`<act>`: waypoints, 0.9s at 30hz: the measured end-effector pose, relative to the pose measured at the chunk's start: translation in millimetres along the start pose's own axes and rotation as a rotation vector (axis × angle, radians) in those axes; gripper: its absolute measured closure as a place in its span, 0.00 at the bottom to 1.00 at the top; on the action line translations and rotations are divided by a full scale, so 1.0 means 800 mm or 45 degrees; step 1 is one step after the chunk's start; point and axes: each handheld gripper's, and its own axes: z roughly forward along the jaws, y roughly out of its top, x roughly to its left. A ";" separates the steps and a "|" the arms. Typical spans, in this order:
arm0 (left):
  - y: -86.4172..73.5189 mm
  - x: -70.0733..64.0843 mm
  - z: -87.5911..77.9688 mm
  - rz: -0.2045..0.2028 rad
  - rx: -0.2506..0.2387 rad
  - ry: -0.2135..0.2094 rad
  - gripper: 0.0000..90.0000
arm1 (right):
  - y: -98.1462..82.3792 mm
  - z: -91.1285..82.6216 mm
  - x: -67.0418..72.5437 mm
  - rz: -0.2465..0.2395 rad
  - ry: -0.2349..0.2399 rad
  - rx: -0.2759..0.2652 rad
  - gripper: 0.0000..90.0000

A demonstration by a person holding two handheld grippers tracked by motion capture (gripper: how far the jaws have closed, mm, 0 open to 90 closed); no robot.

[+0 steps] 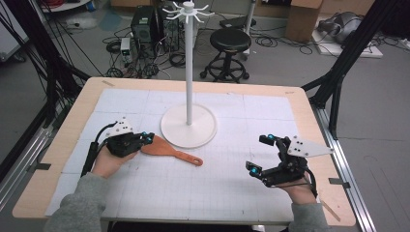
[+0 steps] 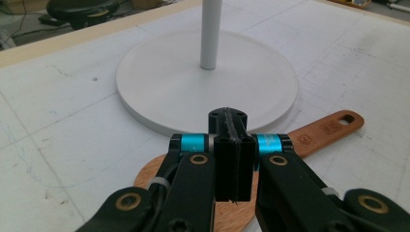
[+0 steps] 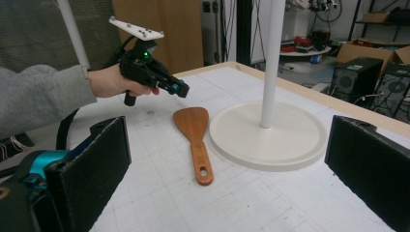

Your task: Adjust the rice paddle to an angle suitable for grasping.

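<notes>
A wooden spatula (image 1: 170, 150) lies flat on the white gridded mat, its blade toward the left and its handle (image 2: 329, 128) pointing right, close to the base of a white stand (image 1: 188, 126). My left gripper (image 1: 149, 139) hangs just over the blade's left end with its jaws shut and nothing between them; in the left gripper view the two pads (image 2: 227, 145) press together above the blade. The right gripper view shows that gripper (image 3: 179, 89) off the table above the spatula (image 3: 193, 128). My right gripper (image 1: 258, 153) stands open at the right, away from the spatula.
The stand's round base (image 2: 159, 82) and tall pole (image 1: 189, 63), topped by hooks, sit at mid-table just beyond the spatula. The wooden table edge (image 1: 58, 145) frames the mat. A stool (image 1: 231, 41), computer cases and cables are on the floor behind.
</notes>
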 end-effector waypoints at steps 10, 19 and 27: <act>0.010 0.017 0.014 -0.017 0.066 -0.023 1.00 | 0.000 0.003 -0.001 -0.007 0.017 0.003 0.01; 0.025 0.022 0.031 0.025 0.146 -0.033 1.00 | 0.001 0.000 -0.001 0.003 0.018 -0.006 0.01; 0.012 0.038 0.048 -0.022 0.207 0.014 1.00 | 0.000 0.004 0.000 0.007 0.055 0.008 0.01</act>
